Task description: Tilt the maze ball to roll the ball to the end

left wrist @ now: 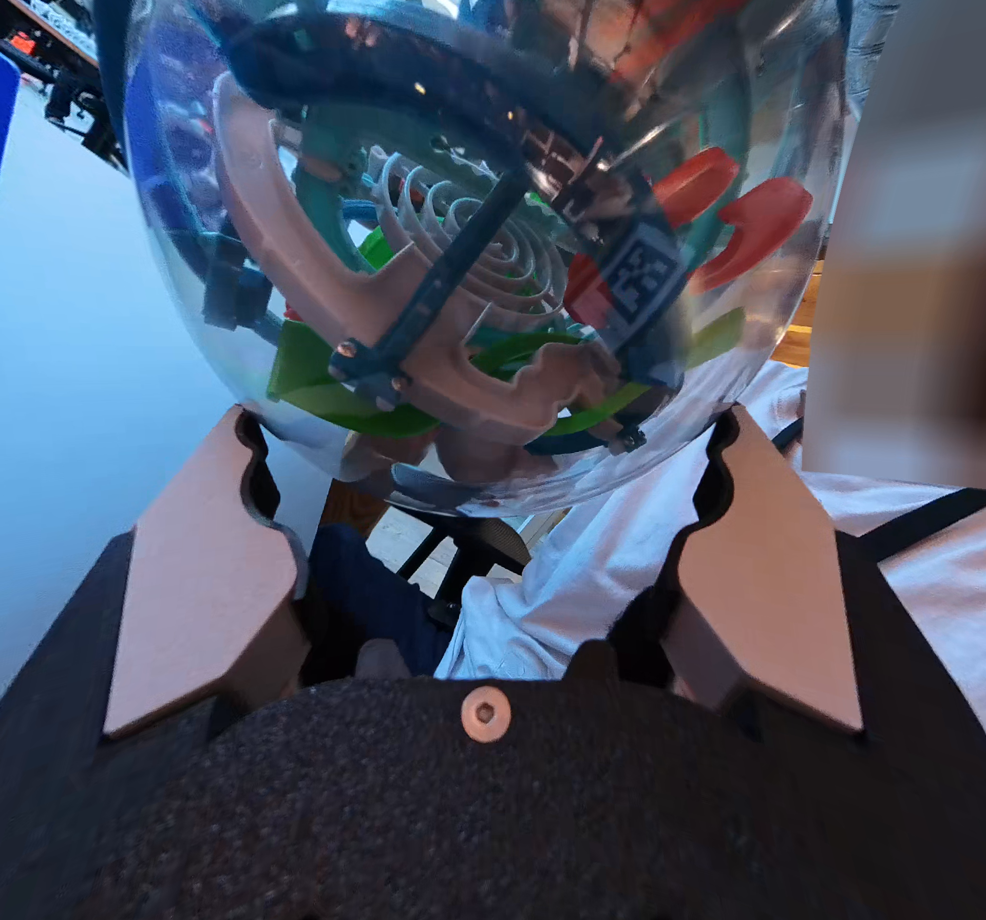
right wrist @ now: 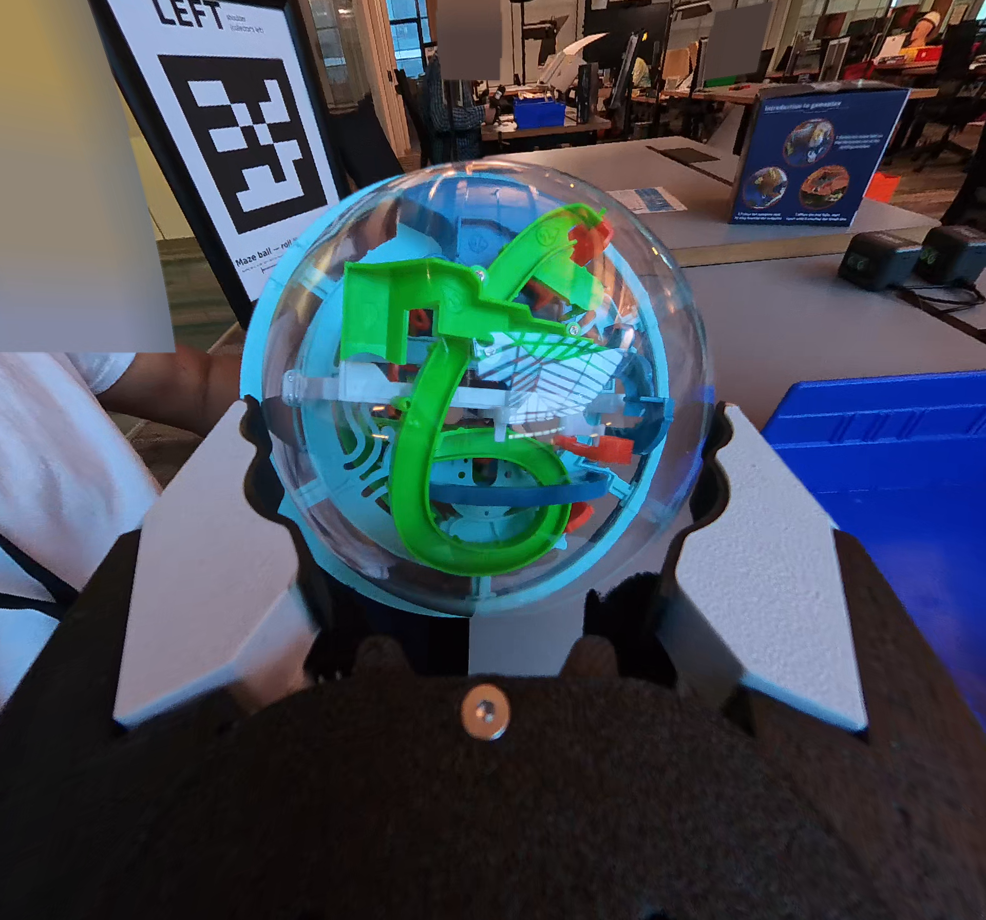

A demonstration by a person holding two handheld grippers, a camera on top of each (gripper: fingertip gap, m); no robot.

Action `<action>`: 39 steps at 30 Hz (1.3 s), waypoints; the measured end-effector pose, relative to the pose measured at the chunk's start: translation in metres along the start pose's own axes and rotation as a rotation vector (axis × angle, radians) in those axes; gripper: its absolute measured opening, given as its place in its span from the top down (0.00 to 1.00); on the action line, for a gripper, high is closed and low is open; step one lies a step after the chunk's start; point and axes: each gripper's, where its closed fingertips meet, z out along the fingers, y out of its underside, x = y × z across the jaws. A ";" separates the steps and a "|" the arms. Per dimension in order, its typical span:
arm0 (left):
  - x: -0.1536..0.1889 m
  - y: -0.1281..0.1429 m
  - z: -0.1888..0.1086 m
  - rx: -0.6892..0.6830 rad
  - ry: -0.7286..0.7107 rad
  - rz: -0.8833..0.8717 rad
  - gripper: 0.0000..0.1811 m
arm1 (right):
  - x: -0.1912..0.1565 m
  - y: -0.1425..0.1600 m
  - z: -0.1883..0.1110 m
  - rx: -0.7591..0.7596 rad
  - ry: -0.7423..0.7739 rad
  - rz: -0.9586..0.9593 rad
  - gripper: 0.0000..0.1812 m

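Grippers first, nearest the lenses: the right gripper (right wrist: 483, 473) has its two pale fingers spread wide around the maze ball (right wrist: 476, 387), pads pressed to the clear shell on either side, so the sphere sits clamped between them and lifted off the grey table (right wrist: 789, 318). The left gripper (left wrist: 485, 424) is spread just as wide, its fingertips (left wrist: 251, 430) meeting the lower curve of the same maze ball (left wrist: 475, 211) from the other side, so both tools share the load. Inside the shell, the green track (right wrist: 453, 467) loops in a big curl across the front, with orange tabs (right wrist: 597, 449), a dark blue ring (right wrist: 533, 494) and a white spiral ramp (left wrist: 480, 232) deeper in. Now the key question, the little rolling ball: I cannot pick it out on any track in either view, so how much of the route is covered cannot be told. My read is that the grasp and lift are done and the tilting work is what remains. Farther off, a blue bin (right wrist: 880, 467) lies at the right, a framed marker sign (right wrist: 229, 136) stands behind the sphere, and a dark blue box (right wrist: 811, 158) sits on the table beyond.
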 end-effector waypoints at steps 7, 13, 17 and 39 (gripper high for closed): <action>-0.008 0.000 -0.002 -0.012 -0.039 -0.002 0.13 | 0.006 0.012 -0.003 -0.069 0.007 0.012 0.15; -0.028 0.000 -0.014 -0.050 -0.173 0.028 0.13 | 0.018 0.039 0.000 -0.115 -0.011 0.043 0.15; -0.033 -0.002 -0.020 -0.113 -0.286 0.144 0.12 | 0.019 0.046 0.001 -0.086 -0.055 0.068 0.15; -0.069 0.008 -0.025 -0.238 -0.528 0.238 0.14 | 0.050 0.043 0.008 -0.091 -0.086 0.224 0.23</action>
